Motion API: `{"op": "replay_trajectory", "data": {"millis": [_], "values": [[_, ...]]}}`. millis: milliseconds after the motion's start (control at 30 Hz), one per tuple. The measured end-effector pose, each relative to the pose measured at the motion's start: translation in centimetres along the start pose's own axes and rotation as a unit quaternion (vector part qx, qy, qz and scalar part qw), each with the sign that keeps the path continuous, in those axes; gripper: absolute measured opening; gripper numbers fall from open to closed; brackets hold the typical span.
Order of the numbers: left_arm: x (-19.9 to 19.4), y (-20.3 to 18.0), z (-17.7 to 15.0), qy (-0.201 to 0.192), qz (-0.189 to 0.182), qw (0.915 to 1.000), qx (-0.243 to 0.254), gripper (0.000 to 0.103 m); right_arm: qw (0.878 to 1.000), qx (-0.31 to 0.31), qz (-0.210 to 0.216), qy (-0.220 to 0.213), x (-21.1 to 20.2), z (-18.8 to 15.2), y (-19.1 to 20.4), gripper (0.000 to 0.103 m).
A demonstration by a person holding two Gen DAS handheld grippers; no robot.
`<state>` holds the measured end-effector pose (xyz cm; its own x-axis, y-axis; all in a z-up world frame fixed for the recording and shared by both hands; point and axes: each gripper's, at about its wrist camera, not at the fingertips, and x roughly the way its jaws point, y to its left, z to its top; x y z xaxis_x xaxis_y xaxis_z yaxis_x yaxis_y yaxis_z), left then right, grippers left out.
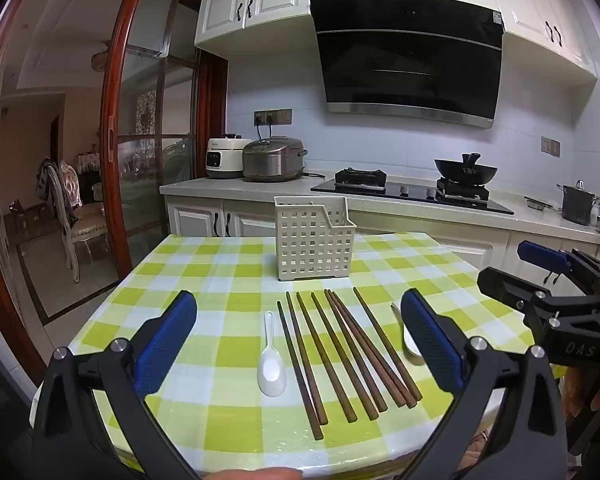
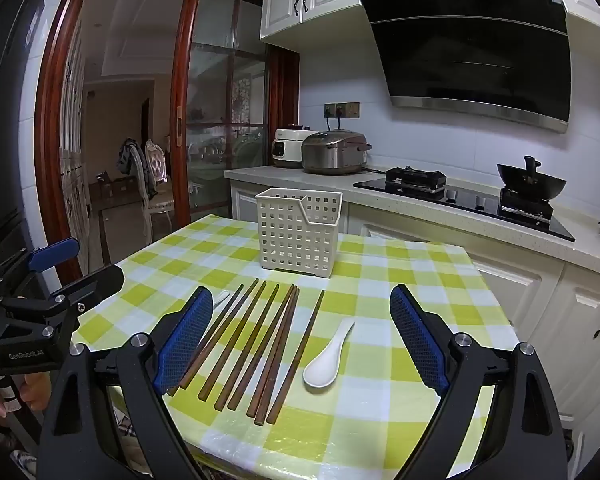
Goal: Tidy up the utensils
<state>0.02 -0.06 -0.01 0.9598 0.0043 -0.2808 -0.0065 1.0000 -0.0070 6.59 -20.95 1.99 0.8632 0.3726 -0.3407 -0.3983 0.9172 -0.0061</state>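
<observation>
Lying lengthwise toward holder [image 1: 314, 238], chopsticks [image 1: 340, 354].

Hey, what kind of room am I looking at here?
Most likely a home kitchen. A black range hood hangs over a gas hob with a wok on it, and a rice cooker sits on the counter below white cabinets.

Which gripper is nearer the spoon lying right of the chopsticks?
Right. The right gripper has that spoon between its open fingers; the left gripper is centred over the chopsticks.
</observation>
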Motion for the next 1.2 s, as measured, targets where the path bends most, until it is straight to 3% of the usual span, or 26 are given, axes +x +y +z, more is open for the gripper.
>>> {"op": "replay_trajectory", "data": {"millis": [1200], "values": [[-0.02,-0.01,0.02,-0.001,0.000,1.0000,-0.004,0.099,1.000,0.000,0.001,0.003,0.43,-0.34,0.20,0.085]]}}
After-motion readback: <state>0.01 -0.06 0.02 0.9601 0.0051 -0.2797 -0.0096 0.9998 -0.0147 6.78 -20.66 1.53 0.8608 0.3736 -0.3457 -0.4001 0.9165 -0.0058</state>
